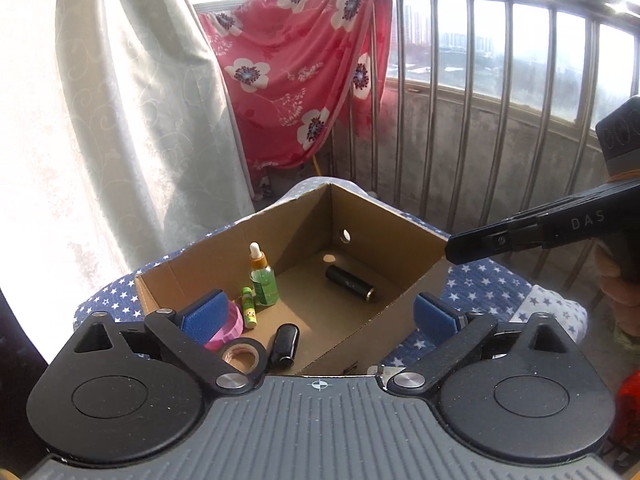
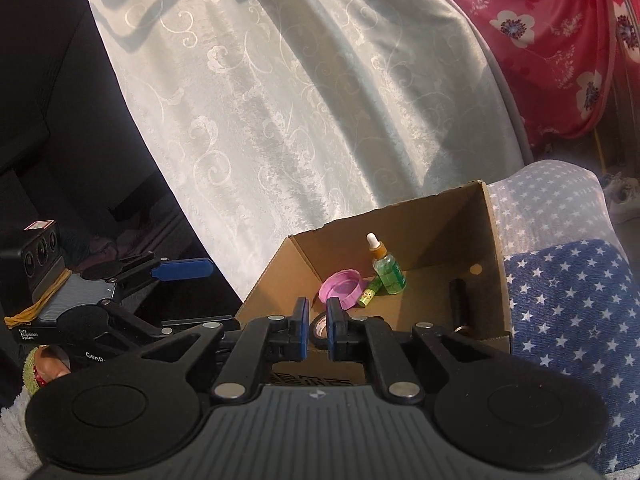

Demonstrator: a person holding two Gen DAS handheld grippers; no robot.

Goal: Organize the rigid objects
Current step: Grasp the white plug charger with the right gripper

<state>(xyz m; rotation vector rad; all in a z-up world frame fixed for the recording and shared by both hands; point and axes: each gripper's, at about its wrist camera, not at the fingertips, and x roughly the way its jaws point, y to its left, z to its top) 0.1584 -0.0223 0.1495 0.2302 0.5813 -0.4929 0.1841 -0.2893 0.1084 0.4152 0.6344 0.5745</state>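
An open cardboard box [image 1: 404, 292] [image 2: 496, 280] sits on a star-patterned cloth. Inside stand a green dropper bottle [image 1: 263, 280] [image 2: 388, 272] and a small green tube [image 1: 249, 307] [image 2: 369, 293]. A pink lid [image 1: 228, 326] [image 2: 342, 289], a black tape roll [image 1: 246, 354] [image 2: 318, 330] and two black cylinders [image 1: 350, 283] [image 1: 285, 345] lie on its floor; one cylinder shows in the right wrist view [image 2: 460, 300]. My left gripper [image 1: 320, 316] is open and empty above the box's near end. My right gripper [image 2: 318, 330] is nearly shut and empty, just outside the box's near wall; it also shows in the left wrist view [image 1: 454, 250].
A pale patterned curtain [image 1: 132, 120] [image 2: 300, 100] hangs behind the box. A red floral blanket [image 1: 296, 80] hangs over a metal railing [image 1: 500, 100]. The blue star cloth [image 2: 568, 320] spreads to the right of the box.
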